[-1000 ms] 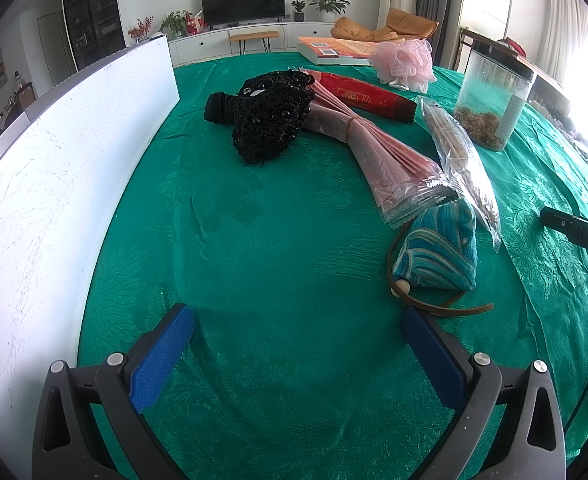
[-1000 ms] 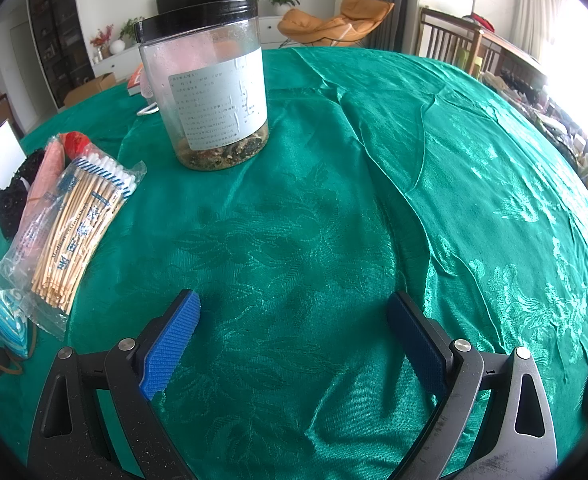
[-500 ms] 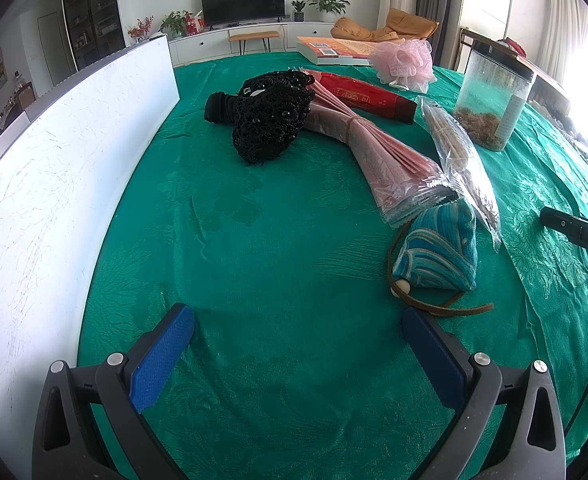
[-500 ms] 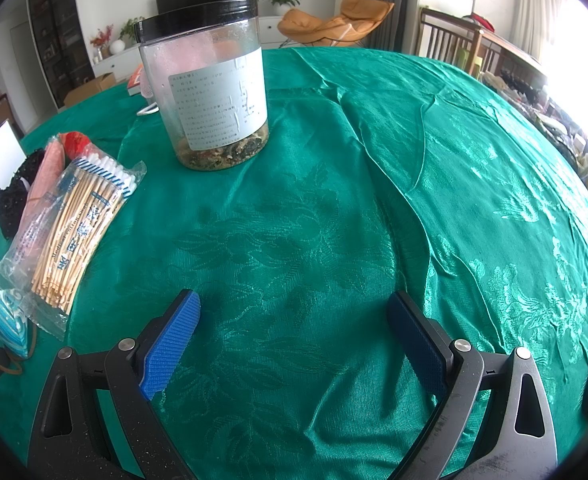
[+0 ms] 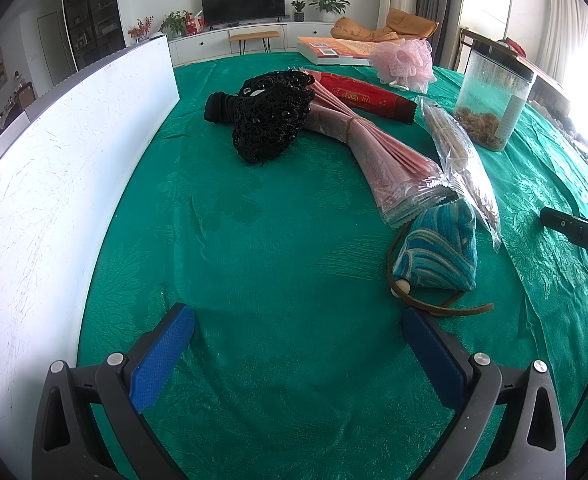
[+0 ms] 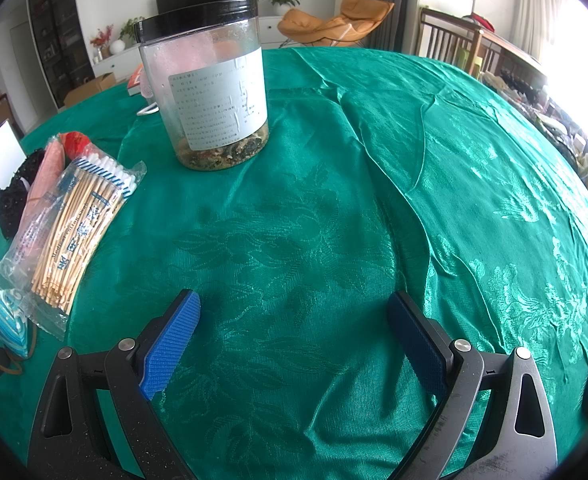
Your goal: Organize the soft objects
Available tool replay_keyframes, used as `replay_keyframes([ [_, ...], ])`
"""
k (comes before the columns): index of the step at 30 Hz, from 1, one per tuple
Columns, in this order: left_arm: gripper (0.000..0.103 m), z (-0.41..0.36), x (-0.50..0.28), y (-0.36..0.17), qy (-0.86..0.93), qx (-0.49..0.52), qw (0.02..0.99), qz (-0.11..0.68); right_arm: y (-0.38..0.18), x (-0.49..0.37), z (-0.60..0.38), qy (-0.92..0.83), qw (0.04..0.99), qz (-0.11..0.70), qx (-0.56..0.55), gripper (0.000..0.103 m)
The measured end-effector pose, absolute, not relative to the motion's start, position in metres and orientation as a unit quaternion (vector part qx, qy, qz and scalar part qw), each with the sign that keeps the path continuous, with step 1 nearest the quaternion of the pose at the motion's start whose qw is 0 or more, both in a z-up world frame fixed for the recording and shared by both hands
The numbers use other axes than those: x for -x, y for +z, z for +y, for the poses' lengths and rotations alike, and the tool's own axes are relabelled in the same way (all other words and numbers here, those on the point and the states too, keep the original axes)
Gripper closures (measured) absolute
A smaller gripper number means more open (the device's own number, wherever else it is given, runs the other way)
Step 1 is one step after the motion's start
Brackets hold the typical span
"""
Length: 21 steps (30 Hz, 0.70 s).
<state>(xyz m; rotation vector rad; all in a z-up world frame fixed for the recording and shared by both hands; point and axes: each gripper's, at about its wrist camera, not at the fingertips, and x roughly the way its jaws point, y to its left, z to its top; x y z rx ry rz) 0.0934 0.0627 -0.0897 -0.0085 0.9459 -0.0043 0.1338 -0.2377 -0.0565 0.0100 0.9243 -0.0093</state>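
Note:
In the left wrist view a blue striped pouch (image 5: 441,252) with a brown cord lies on the green cloth, just ahead and right of my open, empty left gripper (image 5: 297,332). Farther off lie a black beaded net item (image 5: 270,120), a pink folded bundle (image 5: 381,152), a red packet (image 5: 365,96) and a pink mesh puff (image 5: 405,62). My right gripper (image 6: 294,320) is open and empty over bare cloth. In its view the pouch (image 6: 6,320) sits at the far left beside a bag of cotton swabs (image 6: 78,220).
A white board (image 5: 54,184) stands along the left side. A clear jar with a black lid (image 6: 210,92) stands ahead of the right gripper, also seen in the left wrist view (image 5: 489,96). A book (image 5: 333,50) lies at the far edge.

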Motion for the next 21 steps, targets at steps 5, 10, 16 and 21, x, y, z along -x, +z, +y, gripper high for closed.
replay_keyframes([
  [5,0.000,0.0626,-0.0929,-0.0897,-0.002,0.004,0.890,0.456,-0.0564,-0.1340,-0.2378,-0.004,0.895,0.446,-0.005,0.007],
  [10,0.000,0.0626,-0.0929,-0.0898,-0.002,0.004,0.890,0.456,-0.0565,-0.1333,-0.2373,-0.005,0.895,0.446,-0.005,0.007],
  [16,0.000,0.0626,-0.0929,-0.0899,-0.002,0.004,0.890,0.455,-0.0566,-0.1332,-0.2376,-0.004,0.895,0.446,-0.006,0.007],
  [21,0.000,0.0628,-0.0933,-0.0900,-0.002,0.004,0.890,0.455,-0.0559,-0.1343,-0.2395,0.004,0.895,0.445,-0.006,0.007],
])
